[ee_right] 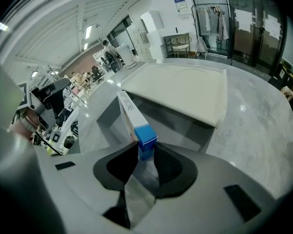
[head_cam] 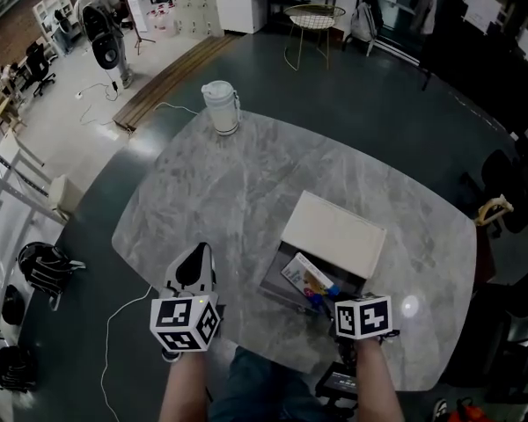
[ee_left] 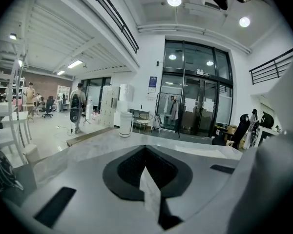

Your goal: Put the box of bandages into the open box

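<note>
The bandage box (head_cam: 304, 279), white with a blue end (ee_right: 145, 137), slants over the inside of the open grey box (head_cam: 272, 280). That box's cream lid (head_cam: 334, 233) stands raised behind it. My right gripper (head_cam: 321, 301) is shut on the blue end of the bandage box (ee_right: 131, 112), at the open box's near side. In the right gripper view the lid (ee_right: 180, 89) and a grey wall (ee_right: 105, 116) lie just ahead. My left gripper (head_cam: 196, 258) rests over the table near its front left edge, shut (ee_left: 145, 165) with nothing in it.
A white lidded jug (head_cam: 221, 107) stands at the far side of the marble table (head_cam: 246, 183), also ahead in the left gripper view (ee_left: 125, 124). A wire chair (head_cam: 312, 20) and a person (head_cam: 101, 7) are far off on the floor.
</note>
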Motion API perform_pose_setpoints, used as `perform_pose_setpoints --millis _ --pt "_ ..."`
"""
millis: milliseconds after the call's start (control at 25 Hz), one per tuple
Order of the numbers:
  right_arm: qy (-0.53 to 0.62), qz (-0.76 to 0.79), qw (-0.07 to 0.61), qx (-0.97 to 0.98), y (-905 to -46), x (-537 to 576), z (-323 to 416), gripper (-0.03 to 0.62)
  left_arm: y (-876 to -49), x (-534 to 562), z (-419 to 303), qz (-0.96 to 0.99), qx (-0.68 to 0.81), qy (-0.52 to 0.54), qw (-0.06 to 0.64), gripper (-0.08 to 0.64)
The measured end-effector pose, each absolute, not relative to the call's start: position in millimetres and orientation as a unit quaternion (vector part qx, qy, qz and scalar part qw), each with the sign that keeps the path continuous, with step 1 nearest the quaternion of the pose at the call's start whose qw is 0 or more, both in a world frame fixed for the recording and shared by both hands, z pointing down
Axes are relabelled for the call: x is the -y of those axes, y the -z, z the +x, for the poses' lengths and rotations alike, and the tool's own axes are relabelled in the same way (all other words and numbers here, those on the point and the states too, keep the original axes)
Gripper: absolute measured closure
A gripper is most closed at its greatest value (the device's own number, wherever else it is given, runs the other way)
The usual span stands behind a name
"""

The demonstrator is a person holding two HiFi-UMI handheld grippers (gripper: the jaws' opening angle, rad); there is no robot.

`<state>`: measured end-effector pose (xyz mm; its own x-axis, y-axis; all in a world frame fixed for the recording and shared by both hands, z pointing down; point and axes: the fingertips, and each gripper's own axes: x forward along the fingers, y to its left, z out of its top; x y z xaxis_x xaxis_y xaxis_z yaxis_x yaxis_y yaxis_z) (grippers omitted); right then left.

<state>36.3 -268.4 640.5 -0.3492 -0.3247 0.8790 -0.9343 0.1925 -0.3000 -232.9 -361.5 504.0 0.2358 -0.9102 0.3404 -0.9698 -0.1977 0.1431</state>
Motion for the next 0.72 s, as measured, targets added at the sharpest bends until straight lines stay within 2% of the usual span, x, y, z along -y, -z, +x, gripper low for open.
perform_pose_setpoints --millis 200,320,360,400,520,720 --pt "-0.457 0.461 0.335 0.683 -644.3 280.6 37.9 0.468 -506.5 364.6 -240.0 0.764 0.616 -0.090 0.168 0.548" --pt "-0.438 0.479 0.353 0.674 -647.1 286.9 44.6 0.462 -506.8 365.0 -241.5 0.763 0.618 -0.091 0.169 0.548" --pt "-0.425 0.490 0.368 0.666 -649.2 289.1 48.7 0.513 -506.4 365.4 -242.5 0.762 0.618 -0.091 0.169 0.548" --pt "-0.412 0.500 0.383 0.659 -651.8 291.1 52.0 0.535 -506.1 365.9 -243.7 0.762 0.619 -0.090 0.169 0.548" --pt "-0.391 0.509 0.404 0.652 -656.2 296.9 52.8 0.540 -506.4 368.0 -246.6 0.761 0.619 -0.090 0.169 0.548" --pt "-0.393 0.511 0.401 0.651 -658.1 301.7 54.0 0.540 -508.0 369.3 -245.4 0.760 0.621 -0.089 0.171 0.548"
